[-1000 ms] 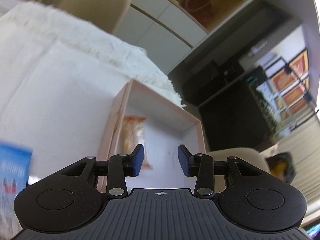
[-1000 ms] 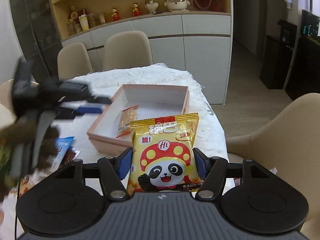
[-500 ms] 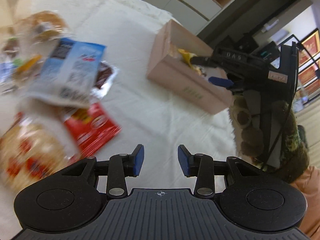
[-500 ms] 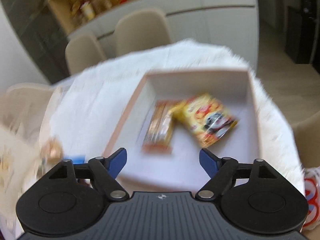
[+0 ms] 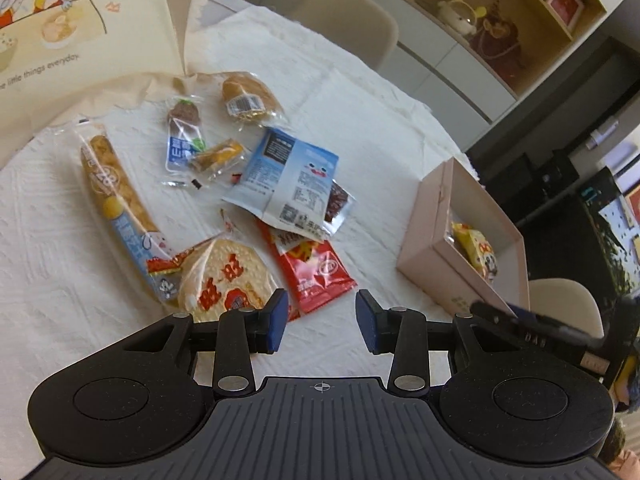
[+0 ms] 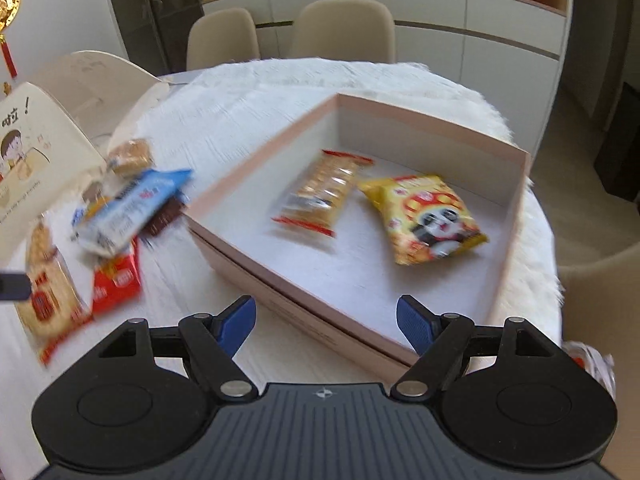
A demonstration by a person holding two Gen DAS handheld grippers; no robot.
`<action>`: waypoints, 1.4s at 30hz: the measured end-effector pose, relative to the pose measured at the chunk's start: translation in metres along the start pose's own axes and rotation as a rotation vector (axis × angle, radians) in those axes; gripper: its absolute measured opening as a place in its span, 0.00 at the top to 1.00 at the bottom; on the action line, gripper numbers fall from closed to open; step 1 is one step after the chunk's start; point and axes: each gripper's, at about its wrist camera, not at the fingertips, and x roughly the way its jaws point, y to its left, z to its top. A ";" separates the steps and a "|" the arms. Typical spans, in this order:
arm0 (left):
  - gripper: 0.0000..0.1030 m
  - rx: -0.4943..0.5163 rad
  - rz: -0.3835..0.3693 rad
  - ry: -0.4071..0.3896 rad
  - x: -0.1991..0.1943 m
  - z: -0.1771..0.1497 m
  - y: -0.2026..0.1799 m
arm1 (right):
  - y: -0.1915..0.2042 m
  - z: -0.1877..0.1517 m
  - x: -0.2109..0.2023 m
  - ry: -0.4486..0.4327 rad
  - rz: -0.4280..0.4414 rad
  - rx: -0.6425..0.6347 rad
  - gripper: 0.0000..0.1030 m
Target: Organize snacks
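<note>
Snacks (image 5: 292,188): crinkly foil packets | box (image 6: 516,184): rigid pink card | both tongs agape, empty

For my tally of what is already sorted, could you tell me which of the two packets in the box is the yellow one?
The panda packet, nearer the box's right wall; the cracker packet beside it is clear with red ends.

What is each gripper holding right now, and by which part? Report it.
Nothing is held. The left gripper is open over the tablecloth, and the right gripper is open above the pink box; the yellow panda packet lies inside it.
</note>
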 end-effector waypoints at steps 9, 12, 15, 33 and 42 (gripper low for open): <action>0.59 -0.023 0.050 -0.028 -0.008 -0.002 0.004 | -0.008 -0.011 -0.037 -0.082 0.007 -0.017 0.28; 0.59 -0.030 0.092 -0.033 -0.016 -0.001 0.012 | 0.006 0.011 -0.049 -0.122 0.112 0.041 0.19; 0.59 -0.030 0.135 -0.027 -0.026 -0.003 0.026 | 0.044 0.038 -0.041 -0.103 0.167 0.021 0.18; 0.59 -0.218 0.012 0.044 -0.026 0.061 0.189 | 0.316 0.134 0.179 0.253 0.150 -0.165 0.37; 0.56 -0.118 -0.110 0.134 0.029 0.110 0.186 | 0.299 0.098 0.132 0.338 0.231 -0.130 0.64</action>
